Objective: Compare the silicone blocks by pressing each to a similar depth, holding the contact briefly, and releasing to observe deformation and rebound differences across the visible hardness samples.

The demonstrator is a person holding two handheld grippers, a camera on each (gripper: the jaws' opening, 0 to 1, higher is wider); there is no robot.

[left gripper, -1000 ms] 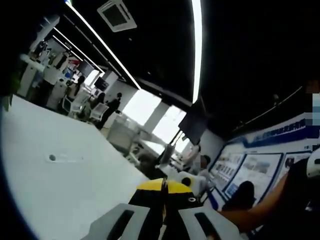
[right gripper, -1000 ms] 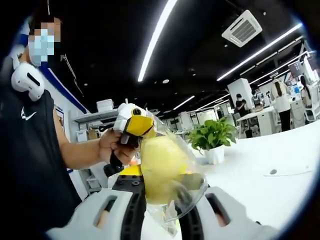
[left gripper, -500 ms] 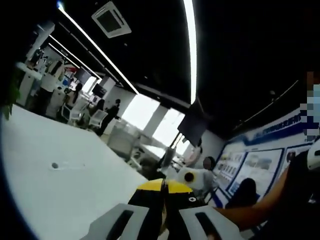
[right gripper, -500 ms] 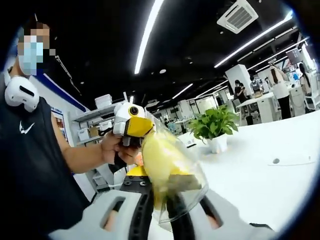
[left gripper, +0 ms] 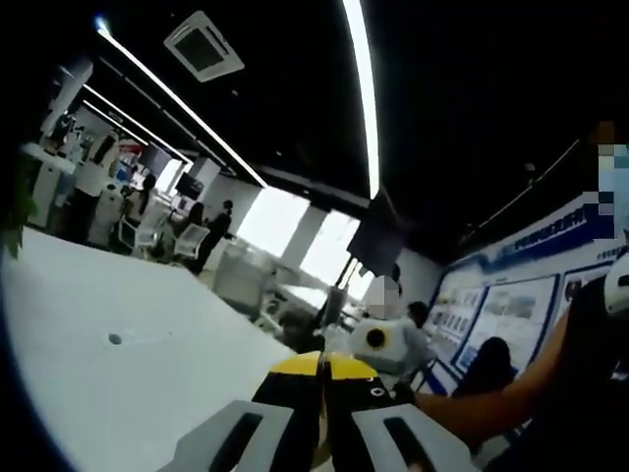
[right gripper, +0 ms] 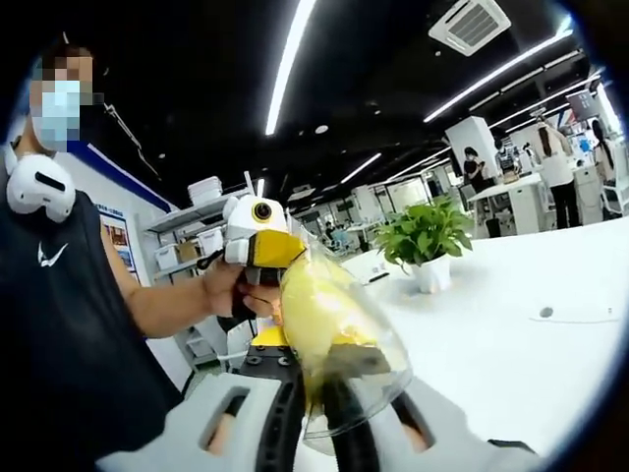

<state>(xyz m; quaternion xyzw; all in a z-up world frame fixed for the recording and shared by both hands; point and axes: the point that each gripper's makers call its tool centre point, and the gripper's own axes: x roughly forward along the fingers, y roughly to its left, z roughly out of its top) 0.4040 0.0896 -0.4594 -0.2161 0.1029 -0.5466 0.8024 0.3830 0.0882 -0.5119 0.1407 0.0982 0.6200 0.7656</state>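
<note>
My right gripper [right gripper: 324, 393] is shut on a yellow silicone block [right gripper: 319, 315] wrapped in a clear plastic bag [right gripper: 378, 344], held up above the white table [right gripper: 511, 364]. The jaws squeeze the lower part of the block. My left gripper [right gripper: 260, 246], held in a person's hand [right gripper: 231, 290], has its yellow tip at the bag's top edge. In the left gripper view its jaws [left gripper: 319, 366] are pressed together with only a thin seam between them. The right gripper's white body [left gripper: 383, 344] sits just beyond them.
A potted plant [right gripper: 425, 241] stands on the table behind the block, and a small round hole [right gripper: 546, 312] marks the tabletop. The person in a dark shirt [right gripper: 59, 324] is close on the left. Desks, shelves and people lie far behind.
Both views have shifted slightly with the hands. The block stays squeezed in the right jaws and the left tip stays at the bag's top. The right gripper's body sits higher in the left view.
</note>
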